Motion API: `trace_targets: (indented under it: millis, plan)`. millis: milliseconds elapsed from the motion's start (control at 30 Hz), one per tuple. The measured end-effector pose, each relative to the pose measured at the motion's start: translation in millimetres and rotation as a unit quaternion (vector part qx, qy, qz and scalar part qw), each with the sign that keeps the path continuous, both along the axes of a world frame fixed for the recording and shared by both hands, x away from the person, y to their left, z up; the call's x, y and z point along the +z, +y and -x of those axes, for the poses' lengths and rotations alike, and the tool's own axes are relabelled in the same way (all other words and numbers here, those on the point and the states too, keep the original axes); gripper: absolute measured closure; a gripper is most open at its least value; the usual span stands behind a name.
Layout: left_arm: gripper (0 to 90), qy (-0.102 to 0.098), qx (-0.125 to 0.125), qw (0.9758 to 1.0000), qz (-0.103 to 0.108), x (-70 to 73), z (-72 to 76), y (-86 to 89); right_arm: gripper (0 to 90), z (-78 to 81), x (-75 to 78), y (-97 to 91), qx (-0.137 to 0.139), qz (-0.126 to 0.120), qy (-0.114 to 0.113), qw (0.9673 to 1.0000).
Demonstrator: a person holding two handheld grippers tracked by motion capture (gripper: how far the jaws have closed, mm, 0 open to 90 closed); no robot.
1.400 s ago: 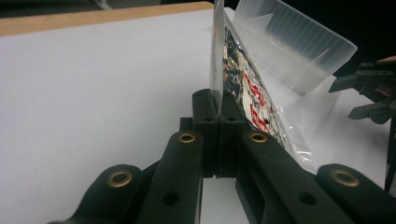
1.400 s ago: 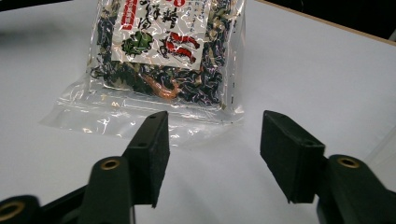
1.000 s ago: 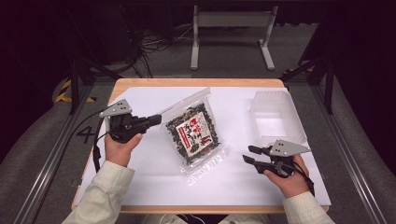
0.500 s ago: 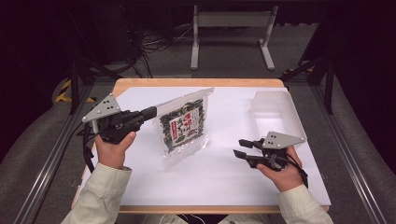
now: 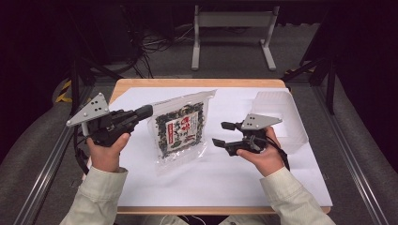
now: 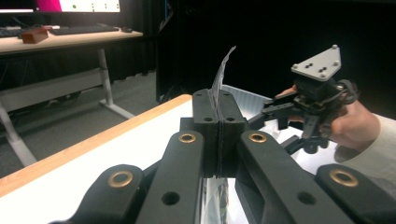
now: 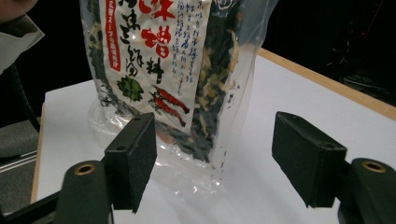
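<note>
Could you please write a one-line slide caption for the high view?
Left claw pinches the seaweed bag upright on the white table while the right claw stands open beside it.

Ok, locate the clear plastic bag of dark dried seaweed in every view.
High view: clear plastic bag of dark dried seaweed, centre, lifted.
Left gripper view: its edge rises from the shut left gripper.
Right gripper view: upper middle.
Shared landmark: white table sheet.

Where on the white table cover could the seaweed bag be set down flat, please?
The front strip of the white cover, between the two sleeves, is bare, and so is the far left corner behind the left gripper. The right side is crowded: the clear plastic tray sits there, with the open right gripper just before it. The seaweed bag hangs mid-table.
</note>
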State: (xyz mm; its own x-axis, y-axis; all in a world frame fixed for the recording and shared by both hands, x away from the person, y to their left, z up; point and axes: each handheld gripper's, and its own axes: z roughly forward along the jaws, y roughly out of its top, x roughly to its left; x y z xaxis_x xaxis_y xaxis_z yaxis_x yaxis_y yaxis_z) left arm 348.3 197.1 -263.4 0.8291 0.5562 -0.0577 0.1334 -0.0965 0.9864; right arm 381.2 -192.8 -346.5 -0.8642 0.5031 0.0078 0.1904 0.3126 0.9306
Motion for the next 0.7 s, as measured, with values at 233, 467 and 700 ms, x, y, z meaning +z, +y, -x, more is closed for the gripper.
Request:
trace_targets:
  millis: [233,467,700]
  plan:
    - [89.9,0.002,-0.002,1.0000,-0.001,3.8,1.8,1.7,29.6,-13.3,2.0,15.9,0.027,-0.013,0.001,0.9995]
    - [90.0,0.003,-0.010,0.9999,-0.002,3.0,1.1,-1.5,29.2,-27.3,-5.9,29.6,0.051,-0.030,0.014,0.9982]
    - [89.9,-0.002,-0.018,0.9998,0.007,4.8,3.8,-1.5,29.2,-38.3,-17.5,50.3,0.096,-0.034,0.013,0.9947]
